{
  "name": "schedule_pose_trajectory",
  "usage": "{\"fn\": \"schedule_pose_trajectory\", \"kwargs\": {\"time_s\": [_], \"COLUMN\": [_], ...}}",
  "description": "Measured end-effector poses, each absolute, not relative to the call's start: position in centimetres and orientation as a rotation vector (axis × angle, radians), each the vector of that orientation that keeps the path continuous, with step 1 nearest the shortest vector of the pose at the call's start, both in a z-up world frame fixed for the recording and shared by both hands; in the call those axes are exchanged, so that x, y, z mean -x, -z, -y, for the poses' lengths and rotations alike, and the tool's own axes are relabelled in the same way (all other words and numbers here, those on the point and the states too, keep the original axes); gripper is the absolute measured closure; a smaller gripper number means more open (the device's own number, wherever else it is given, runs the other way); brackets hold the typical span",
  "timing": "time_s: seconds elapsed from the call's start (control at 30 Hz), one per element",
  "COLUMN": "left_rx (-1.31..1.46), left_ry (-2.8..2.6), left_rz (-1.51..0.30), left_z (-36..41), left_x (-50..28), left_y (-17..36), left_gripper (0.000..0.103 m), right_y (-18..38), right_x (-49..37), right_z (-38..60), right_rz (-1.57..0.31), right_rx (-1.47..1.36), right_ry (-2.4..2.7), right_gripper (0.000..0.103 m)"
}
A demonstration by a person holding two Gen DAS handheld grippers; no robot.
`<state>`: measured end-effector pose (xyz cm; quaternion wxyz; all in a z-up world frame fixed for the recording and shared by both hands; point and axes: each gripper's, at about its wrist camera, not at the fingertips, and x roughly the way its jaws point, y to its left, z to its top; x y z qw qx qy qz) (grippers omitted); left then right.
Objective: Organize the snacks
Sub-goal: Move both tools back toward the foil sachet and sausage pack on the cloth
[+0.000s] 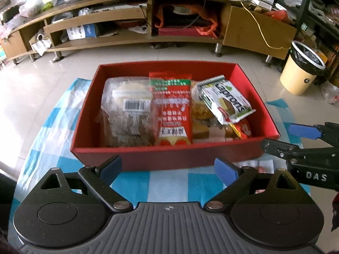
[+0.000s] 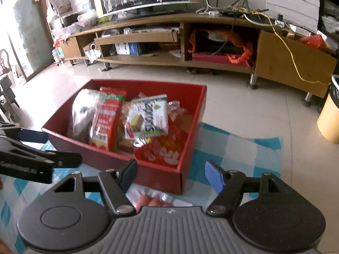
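A red box (image 1: 135, 157) (image 2: 157, 174) stands on a blue-and-white checked cloth (image 1: 169, 184) (image 2: 231, 150). It holds a clear bag of dark snacks (image 1: 127, 114), a red packet (image 1: 172, 110) (image 2: 104, 118), a white-and-green wafer packet (image 1: 226, 99) (image 2: 148, 116) on top, and small wrapped snacks. My left gripper (image 1: 168, 169) is open and empty in front of the box's near wall. My right gripper (image 2: 171, 175) is open and empty at the box's near right corner; it also shows in the left wrist view (image 1: 296, 139). A pack of pink sausages (image 2: 154, 200) lies on the cloth just below it.
A long wooden TV stand (image 1: 148, 40) (image 2: 190, 61) with cluttered shelves runs across the back. A yellow bin (image 1: 300, 72) (image 2: 328, 122) stands on the tiled floor at the right. The cloth ends close behind the box.
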<state>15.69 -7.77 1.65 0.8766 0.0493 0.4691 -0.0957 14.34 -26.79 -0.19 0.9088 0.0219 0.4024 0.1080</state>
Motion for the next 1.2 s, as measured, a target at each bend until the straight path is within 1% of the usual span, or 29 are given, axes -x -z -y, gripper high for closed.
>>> {"fn": "schedule_pose_trajectory", "kwargs": {"time_s": [0.17, 0.43, 0.7, 0.83, 0.9, 1.07, 1.2], "left_rx": [-0.106, -0.072, -0.012, -0.134, -0.163, -0.23, -0.107], "left_ry": [0.24, 0.308, 0.202, 0.184, 0.215, 0.284, 0.231], "left_rz": [-1.026, -1.179, -1.191, -1.151, -1.148, -1.183, -1.223], "left_z": [8.6, 11.1, 13.8, 15.2, 14.8, 11.9, 8.5], "left_x": [-14.2, -12.2, -13.3, -12.3, -11.6, -9.6, -9.8], "left_y": [-0.5, 2.8, 4.8, 5.1, 5.0, 4.9, 4.5], "left_gripper": [0.005, 0.005, 0.005, 0.009, 0.012, 0.012, 0.01], "right_y": [1.4, 2.3, 2.5, 2.4, 2.3, 2.1, 2.4], "right_x": [-14.5, -14.5, -14.4, -14.3, -14.2, -13.9, -13.9], "right_z": [27.8, 28.6, 29.7, 29.8, 29.8, 29.8, 29.1], "right_rz": [-0.884, -0.923, -0.938, -0.936, -0.937, -0.942, -0.965], "right_rx": [-0.054, -0.059, -0.085, -0.087, -0.089, -0.107, -0.104], "right_ry": [-0.214, -0.221, -0.204, -0.205, -0.209, -0.224, -0.242], "right_gripper": [0.033, 0.032, 0.032, 0.032, 0.032, 0.032, 0.032]}}
